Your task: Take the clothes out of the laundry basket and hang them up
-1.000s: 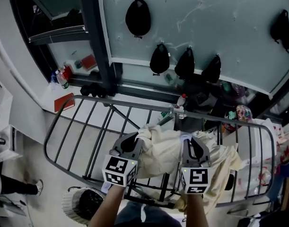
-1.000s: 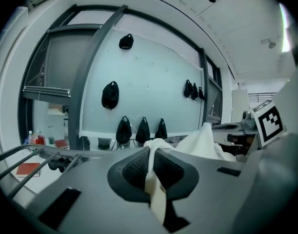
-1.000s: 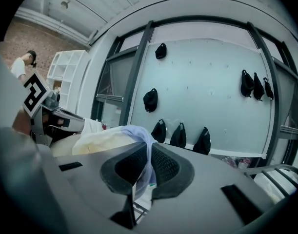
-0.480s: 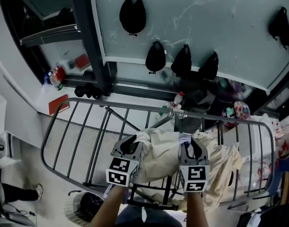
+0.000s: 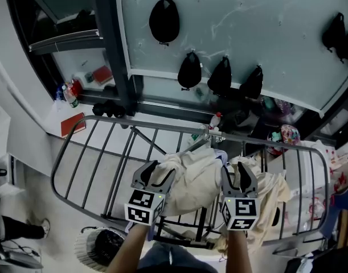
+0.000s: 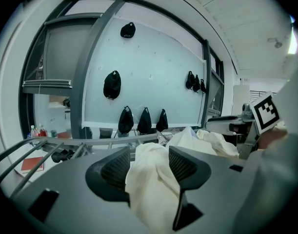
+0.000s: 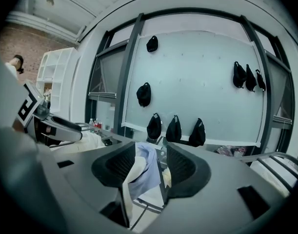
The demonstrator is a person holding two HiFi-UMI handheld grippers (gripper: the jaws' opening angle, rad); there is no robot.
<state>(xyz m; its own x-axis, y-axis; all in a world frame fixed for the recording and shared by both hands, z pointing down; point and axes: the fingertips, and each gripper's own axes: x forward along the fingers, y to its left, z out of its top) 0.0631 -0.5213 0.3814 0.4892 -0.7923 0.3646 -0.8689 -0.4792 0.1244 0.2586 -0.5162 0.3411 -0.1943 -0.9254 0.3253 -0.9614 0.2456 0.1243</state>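
Head view: left claw (image 5: 155,171) over the drying rack (image 5: 151,124), jaws just opened, cream garment (image 5: 192,178) loose between them, draped on the bars; right claw (image 5: 237,173) likewise just opened, jaws apart around cloth.

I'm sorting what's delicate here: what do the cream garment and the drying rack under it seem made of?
Cream garment: soft matte cloth, possibly cotton; it slumps in loose folds over the bars. Drying rack: thin metal rods, probably coated grey, smooth; straight bars, a rim bent round at the corners.
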